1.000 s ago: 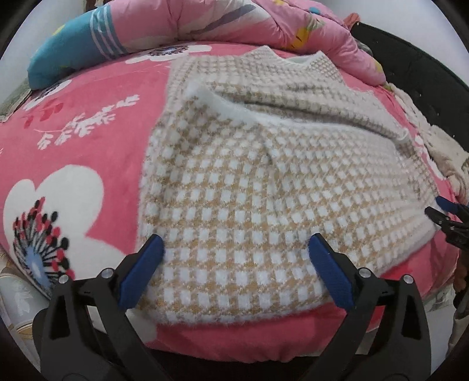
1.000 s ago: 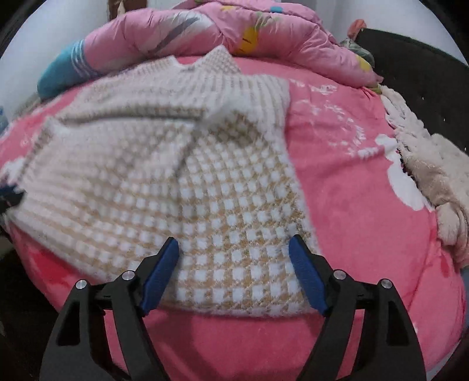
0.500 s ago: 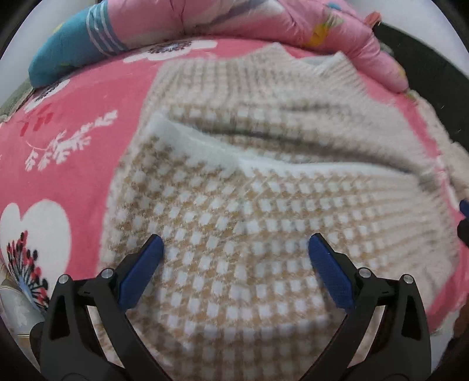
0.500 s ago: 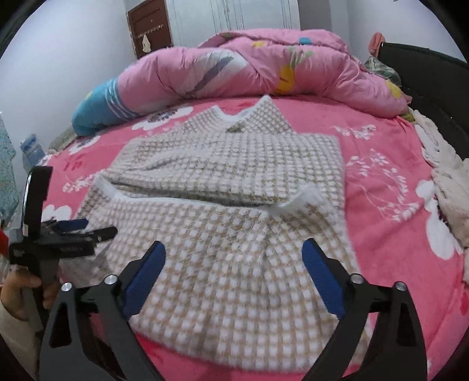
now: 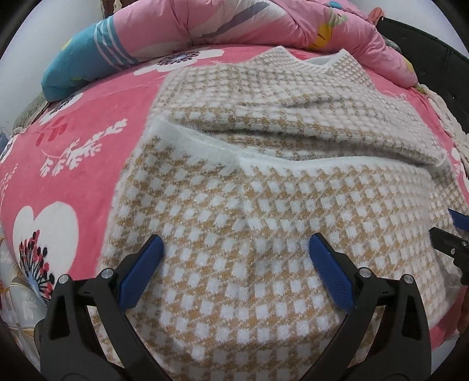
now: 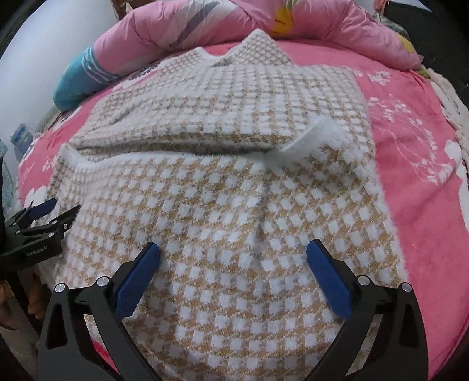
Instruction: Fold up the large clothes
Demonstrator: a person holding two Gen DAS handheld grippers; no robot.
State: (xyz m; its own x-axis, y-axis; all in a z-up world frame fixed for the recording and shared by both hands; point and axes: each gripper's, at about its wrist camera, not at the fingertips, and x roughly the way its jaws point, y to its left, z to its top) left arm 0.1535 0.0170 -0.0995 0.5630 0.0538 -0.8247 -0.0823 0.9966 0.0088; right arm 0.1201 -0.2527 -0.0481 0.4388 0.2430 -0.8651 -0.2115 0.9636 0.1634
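Surface: bed (image 5: 88, 164) with pink floral cover; rolled pink quilt (image 5: 234, 23) along its far edge.
Garment: checked tan-and-white sweater (image 5: 234, 222), lying mid-bed, near part folded over the far part, neckline toward the quilt.
My left hand-held gripper (image 5: 236, 249): jaws apart above the sweater's near fold, gripping nothing.
My right hand-held gripper (image 6: 233, 252): jaws just opened wide, apart, only sweater beneath.

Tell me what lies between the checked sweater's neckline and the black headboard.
The rolled pink quilt lies between the sweater neckline and the headboard, with a strip of pink bedsheet first. Both wrist views show it.
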